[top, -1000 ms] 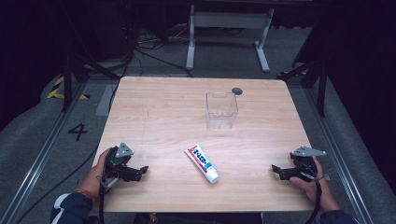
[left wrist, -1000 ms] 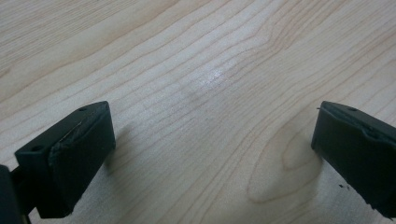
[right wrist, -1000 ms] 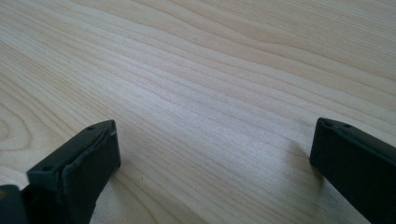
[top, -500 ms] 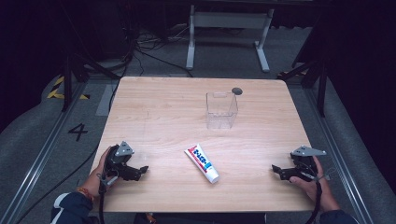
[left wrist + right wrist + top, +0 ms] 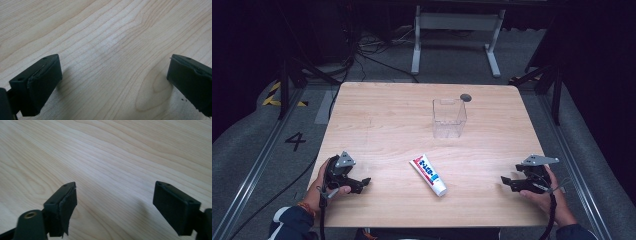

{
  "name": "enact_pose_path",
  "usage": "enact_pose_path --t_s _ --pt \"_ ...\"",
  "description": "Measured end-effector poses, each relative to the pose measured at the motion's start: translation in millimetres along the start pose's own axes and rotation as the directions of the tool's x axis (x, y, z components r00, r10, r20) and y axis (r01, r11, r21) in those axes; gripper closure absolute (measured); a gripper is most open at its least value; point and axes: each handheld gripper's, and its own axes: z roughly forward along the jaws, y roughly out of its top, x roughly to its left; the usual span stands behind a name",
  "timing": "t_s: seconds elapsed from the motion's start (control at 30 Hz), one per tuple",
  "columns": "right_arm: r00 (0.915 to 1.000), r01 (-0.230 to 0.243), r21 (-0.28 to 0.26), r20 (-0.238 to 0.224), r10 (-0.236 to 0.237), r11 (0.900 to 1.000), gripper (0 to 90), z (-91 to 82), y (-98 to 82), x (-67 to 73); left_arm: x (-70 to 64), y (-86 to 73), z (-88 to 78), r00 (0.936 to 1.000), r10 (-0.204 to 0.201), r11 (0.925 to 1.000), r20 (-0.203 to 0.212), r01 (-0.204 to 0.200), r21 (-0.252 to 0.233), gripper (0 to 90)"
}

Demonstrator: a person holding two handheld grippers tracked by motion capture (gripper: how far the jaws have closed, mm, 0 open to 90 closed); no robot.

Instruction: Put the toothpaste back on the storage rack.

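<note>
Clear plastic container (image 5: 449, 118) stands upright beyond the toothpaste tube (image 5: 428, 174).

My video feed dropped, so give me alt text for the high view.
A toothpaste tube lies flat near the front of a wooden table, with a clear plastic box standing behind it. A hand-held claw rests at each front corner, left claw and right claw, both open and apart from the tube.
</note>
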Motion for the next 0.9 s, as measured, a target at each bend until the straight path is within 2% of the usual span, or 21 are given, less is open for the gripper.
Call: enact_pose_path --t_s 0.07,0.1,0.3,0.43,0.6,0.7,0.9 --pt "0.9999 0.010 0.004 -0.006 -0.010 1.000 19.0 0.0 3.4 3.9 0.1 0.0 0.0 1.0000 0.000 1.0000 0.000 0.000 0.000 0.3" --pt "0.9993 0.034 0.004 -0.015 -0.034 0.999 20.2 -0.2 8.7 10.1 0.3 0.1 -0.1 1.0000 0.002 1.0000 -0.001 -0.002 0.002 0.3" --pt "0.9970 0.066 -0.005 -0.039 -0.066 0.998 20.1 -0.3 24.5 25.9 0.1 -0.1 -0.2 1.0000 -0.001 1.0000 0.000 0.001 0.003 0.4" --pt "0.9902 0.116 -0.013 -0.078 -0.116 0.993 20.1 2.5 40.0 43.4 0.0 -0.3 -0.2 1.0000 -0.002 1.0000 -0.001 0.002 0.001 0.5" --pt "0.9841 0.144 -0.009 -0.104 -0.144 0.990 20.1 7.9 51.6 56.5 0.1 -0.2 -0.2 1.0000 -0.002 1.0000 0.000 0.002 0.001 0.5" --pt "0.9766 0.176 -0.005 -0.124 -0.176 0.984 20.2 15.0 62.7 68.6 0.0 -0.3 -0.2 1.0000 -0.002 1.0000 -0.001 0.002 0.001 0.5" --pt "0.9669 0.217 0.008 -0.138 -0.214 0.976 20.7 24.7 75.4 84.8 0.0 -0.3 -0.3 1.0000 -0.003 1.0000 -0.001 0.003 0.002 0.5"
